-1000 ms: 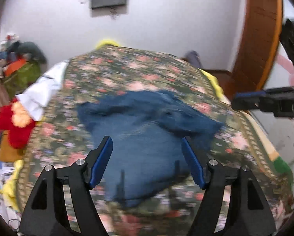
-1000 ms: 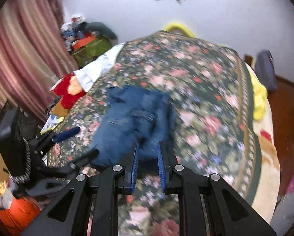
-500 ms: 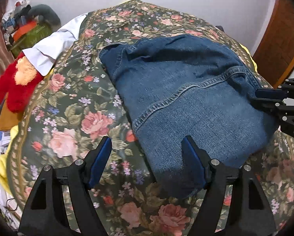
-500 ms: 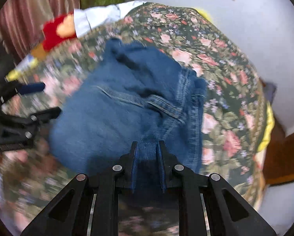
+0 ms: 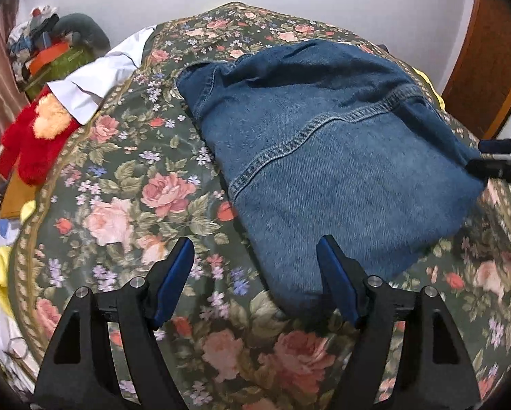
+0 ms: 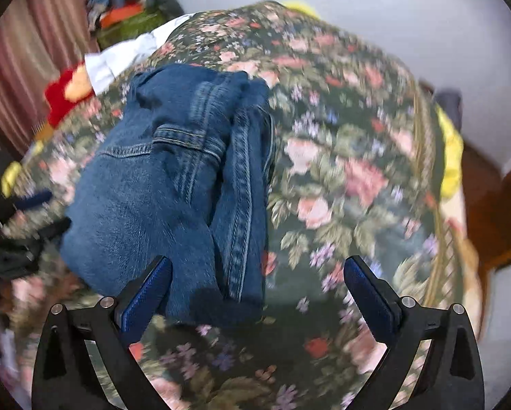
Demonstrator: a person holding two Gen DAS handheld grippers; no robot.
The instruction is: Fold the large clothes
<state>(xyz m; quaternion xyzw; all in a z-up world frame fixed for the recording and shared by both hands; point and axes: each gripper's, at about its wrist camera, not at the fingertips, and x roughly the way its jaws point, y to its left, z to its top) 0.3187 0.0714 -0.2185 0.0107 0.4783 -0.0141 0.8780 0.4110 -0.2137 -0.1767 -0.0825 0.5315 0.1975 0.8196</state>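
Observation:
A folded blue denim garment (image 5: 330, 157) lies on the floral bedspread (image 5: 125, 198). It also shows in the right wrist view (image 6: 173, 184), with a seamed edge along its right side. My left gripper (image 5: 255, 273) is open and empty, just above the garment's near left corner. My right gripper (image 6: 255, 283) is open and empty, over the garment's near end. The right gripper's fingers (image 5: 501, 164) show at the garment's right edge in the left wrist view. The left gripper (image 6: 30, 215) shows blurred at the left of the right wrist view.
A white cloth (image 5: 98, 78) and a red plush toy (image 5: 37, 136) lie at the bed's left side. A pile of things (image 5: 50, 48) stands in the far left corner. A wooden door (image 5: 487, 54) is at the right. A yellow blanket (image 6: 450, 157) edges the bed.
My right gripper has opened and let go of the denim garment, which now rests folded on the bed. The left gripper stayed open and has barely moved in the last half second.

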